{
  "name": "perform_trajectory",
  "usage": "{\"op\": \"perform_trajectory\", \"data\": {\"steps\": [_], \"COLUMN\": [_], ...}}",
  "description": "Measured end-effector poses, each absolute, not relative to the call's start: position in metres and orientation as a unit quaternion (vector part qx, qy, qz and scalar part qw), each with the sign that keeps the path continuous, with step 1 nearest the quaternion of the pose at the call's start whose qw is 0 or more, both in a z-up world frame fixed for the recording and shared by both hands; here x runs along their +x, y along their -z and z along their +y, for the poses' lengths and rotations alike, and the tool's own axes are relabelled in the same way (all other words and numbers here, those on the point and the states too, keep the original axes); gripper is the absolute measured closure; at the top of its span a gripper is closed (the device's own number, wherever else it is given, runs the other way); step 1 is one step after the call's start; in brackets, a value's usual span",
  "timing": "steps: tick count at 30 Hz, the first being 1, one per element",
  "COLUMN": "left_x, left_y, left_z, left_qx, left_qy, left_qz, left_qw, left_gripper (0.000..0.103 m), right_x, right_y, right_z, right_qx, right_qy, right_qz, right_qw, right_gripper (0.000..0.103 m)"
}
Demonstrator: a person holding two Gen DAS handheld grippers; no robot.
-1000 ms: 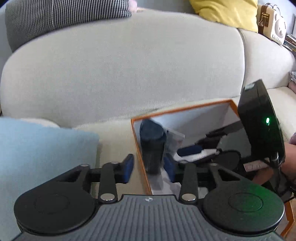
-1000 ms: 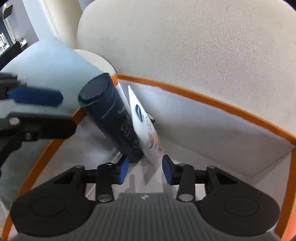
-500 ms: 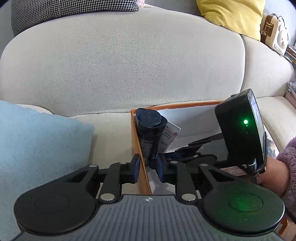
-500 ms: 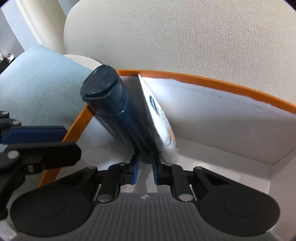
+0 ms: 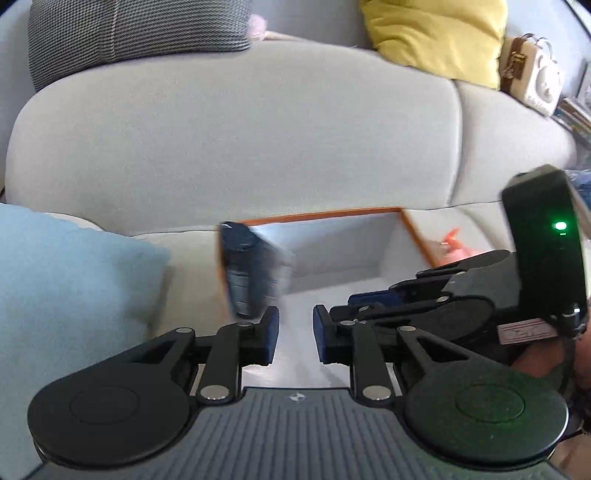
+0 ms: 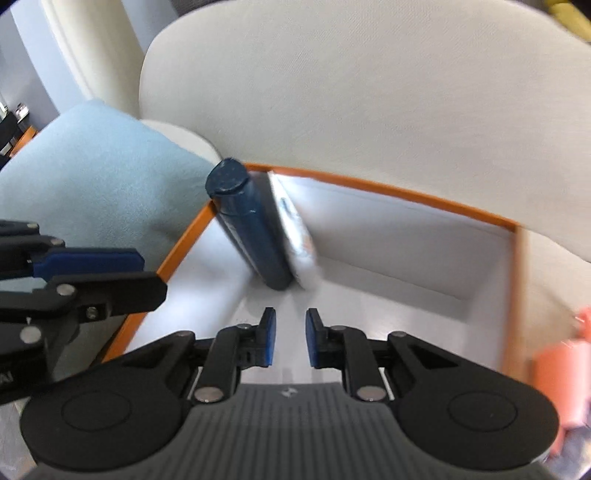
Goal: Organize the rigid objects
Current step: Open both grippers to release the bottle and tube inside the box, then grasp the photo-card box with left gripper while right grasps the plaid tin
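A dark blue bottle (image 6: pixel 247 229) leans in the left back corner of an orange-rimmed white box (image 6: pixel 388 192), with a white tube (image 6: pixel 295 236) propped against it. My right gripper (image 6: pixel 288 328) hovers above the box floor, short of both; its jaws are opening from a narrow gap with nothing between them. My left gripper (image 5: pixel 295 325) is also over the box, its jaws narrowly apart and empty. The blurred bottle (image 5: pixel 245 273) stands just ahead and to its left. The box rim (image 5: pixel 321 216) shows behind it.
The box sits on a beige sofa seat against the backrest (image 5: pixel 236 140). A light blue cushion (image 5: pixel 66 280) lies to its left and a pink object (image 6: pixel 557 373) to its right. Yellow (image 5: pixel 436 37) and checked (image 5: pixel 129 29) cushions top the backrest.
Both grippers have drawn back and upward from the bottle and tube. Their jaws are narrower than a second ago. The left gripper shifted right, from straddling the box's left wall to over its inside.
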State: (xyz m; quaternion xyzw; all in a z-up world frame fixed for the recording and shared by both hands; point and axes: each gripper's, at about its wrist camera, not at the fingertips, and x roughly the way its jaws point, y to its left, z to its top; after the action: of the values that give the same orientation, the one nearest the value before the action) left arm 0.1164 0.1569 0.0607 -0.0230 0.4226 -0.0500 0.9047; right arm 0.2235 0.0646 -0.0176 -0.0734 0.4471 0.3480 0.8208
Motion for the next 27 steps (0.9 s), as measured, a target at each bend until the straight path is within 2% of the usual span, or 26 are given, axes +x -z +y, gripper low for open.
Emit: {"op": "perform_trajectory", "data": {"steps": [12, 14, 19, 23, 27], "left_x": [0.081, 0.082, 0.091, 0.103, 0.114], "left_y": [-0.074, -0.068, -0.034, -0.005, 0.011], "left_z": [0.030, 0.009, -0.042, -0.068, -0.080], "left_qx": [-0.069, -0.072, -0.097, -0.121, -0.129], "left_qy": [0.180, 0.198, 0.219, 0.201, 0.174], "left_qz": [0.403, 0.411, 0.451, 0.485, 0.494], "left_qw": [0.895, 0.887, 0.860, 0.843, 0.842], "left_gripper": [0.078, 0.078, 0.078, 0.062, 0.052], "right_x": [0.164, 0.161, 0.160, 0.158, 0.160], "right_y": [-0.038, -0.037, -0.005, 0.026, 0.042], "right_z": [-0.134, -0.164, -0.225, -0.259, -0.288], "right_qx": [0.021, 0.038, 0.075, 0.086, 0.117], "right_qy": [-0.231, -0.198, -0.125, -0.074, -0.067], "right_qz": [0.368, 0.376, 0.422, 0.454, 0.473], "right_qw": [0.901, 0.904, 0.895, 0.884, 0.870], "right_gripper": [0.083, 0.080, 0.079, 0.079, 0.079]}}
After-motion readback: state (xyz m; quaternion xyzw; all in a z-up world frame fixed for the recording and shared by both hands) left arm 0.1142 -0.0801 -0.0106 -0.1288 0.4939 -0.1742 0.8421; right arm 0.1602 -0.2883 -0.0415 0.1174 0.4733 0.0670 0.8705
